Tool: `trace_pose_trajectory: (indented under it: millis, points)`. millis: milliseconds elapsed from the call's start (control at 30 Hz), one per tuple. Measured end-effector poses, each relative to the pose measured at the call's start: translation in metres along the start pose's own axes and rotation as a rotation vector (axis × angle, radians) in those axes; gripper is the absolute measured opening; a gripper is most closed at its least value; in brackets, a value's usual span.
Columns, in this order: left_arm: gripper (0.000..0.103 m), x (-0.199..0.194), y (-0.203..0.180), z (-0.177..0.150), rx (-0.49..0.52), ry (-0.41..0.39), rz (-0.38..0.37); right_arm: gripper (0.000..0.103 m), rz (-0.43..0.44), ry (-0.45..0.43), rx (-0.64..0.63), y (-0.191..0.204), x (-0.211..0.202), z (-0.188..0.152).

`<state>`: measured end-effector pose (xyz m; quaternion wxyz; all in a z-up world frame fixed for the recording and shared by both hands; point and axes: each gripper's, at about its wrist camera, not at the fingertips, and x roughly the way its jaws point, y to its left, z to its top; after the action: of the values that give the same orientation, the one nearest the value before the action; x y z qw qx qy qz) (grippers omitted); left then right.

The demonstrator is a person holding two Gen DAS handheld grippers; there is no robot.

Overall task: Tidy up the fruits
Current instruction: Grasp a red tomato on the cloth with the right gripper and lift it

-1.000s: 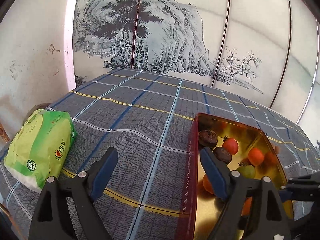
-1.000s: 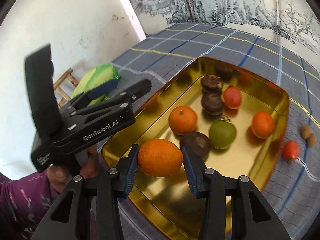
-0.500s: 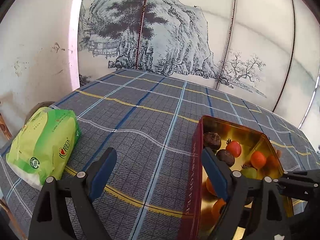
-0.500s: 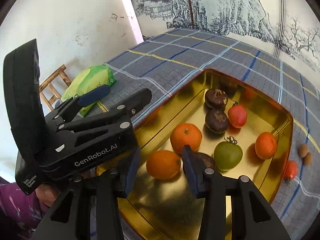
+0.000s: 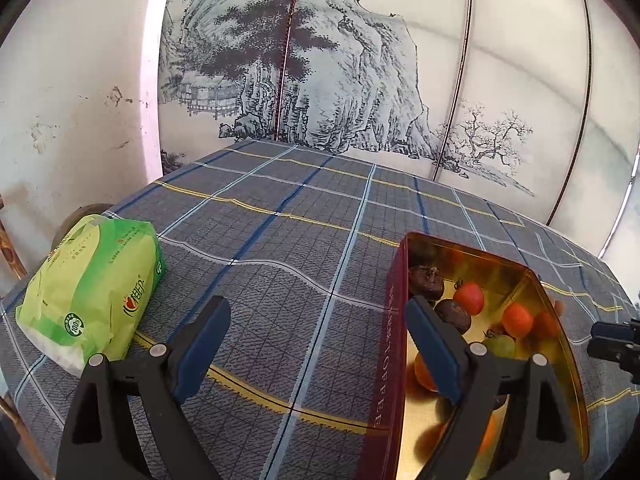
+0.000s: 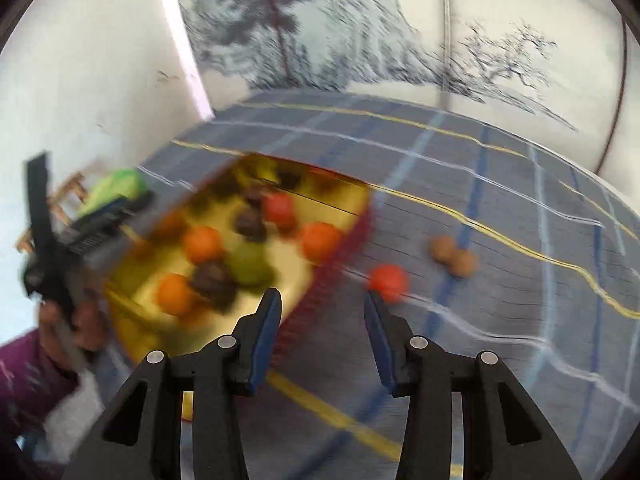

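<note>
One red tomato [image 6: 387, 282] loose on tablecloth [image 6: 500, 280], just beside tin [image 6: 340, 196] right wall. Small, smooth, soft: pinch gently across middle. Right gripper [image 6: 322, 320] apart, empty; left gripper [image 5: 316, 344] apart, empty.

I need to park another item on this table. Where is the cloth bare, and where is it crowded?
Bare cloth lies between the green packet and the gold tin, and on back to the painted screen. Right of the tin it is busier: a red fruit and two brown nuts. The tin itself is crowded with fruit.
</note>
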<state>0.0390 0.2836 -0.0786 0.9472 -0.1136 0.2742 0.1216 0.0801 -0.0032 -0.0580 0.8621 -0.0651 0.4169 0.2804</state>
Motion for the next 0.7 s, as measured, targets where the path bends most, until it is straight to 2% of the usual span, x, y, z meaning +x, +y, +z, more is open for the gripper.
trace_pose_trajectory:
  millis: [100,300,433,500,533,633,700]
  points:
    - [0.087,0.0,-0.001,0.001,0.005,0.002,0.007,0.044,-0.067,0.042,-0.041,-0.014,0.02,0.001]
    - [0.088,0.002,-0.004,0.0,0.024,0.004,0.016,0.044,-0.059,0.042,-0.015,-0.032,0.044,0.008]
    - [0.088,0.003,-0.005,-0.001,0.034,0.004,0.023,0.044,-0.062,0.077,0.005,-0.04,0.069,0.013]
    - [0.088,0.005,-0.006,-0.001,0.043,0.007,0.034,0.037,-0.045,0.097,0.023,-0.044,0.08,0.012]
    - [0.088,0.005,-0.007,-0.002,0.049,0.01,0.041,0.032,-0.055,0.081,0.022,-0.045,0.078,0.013]
    - [0.088,0.008,-0.011,-0.002,0.071,0.018,0.052,0.032,-0.022,0.051,0.07,-0.055,0.064,0.006]
    - [0.088,0.013,-0.015,-0.001,0.102,0.042,0.054,0.032,-0.041,0.013,0.084,-0.064,0.041,-0.004]
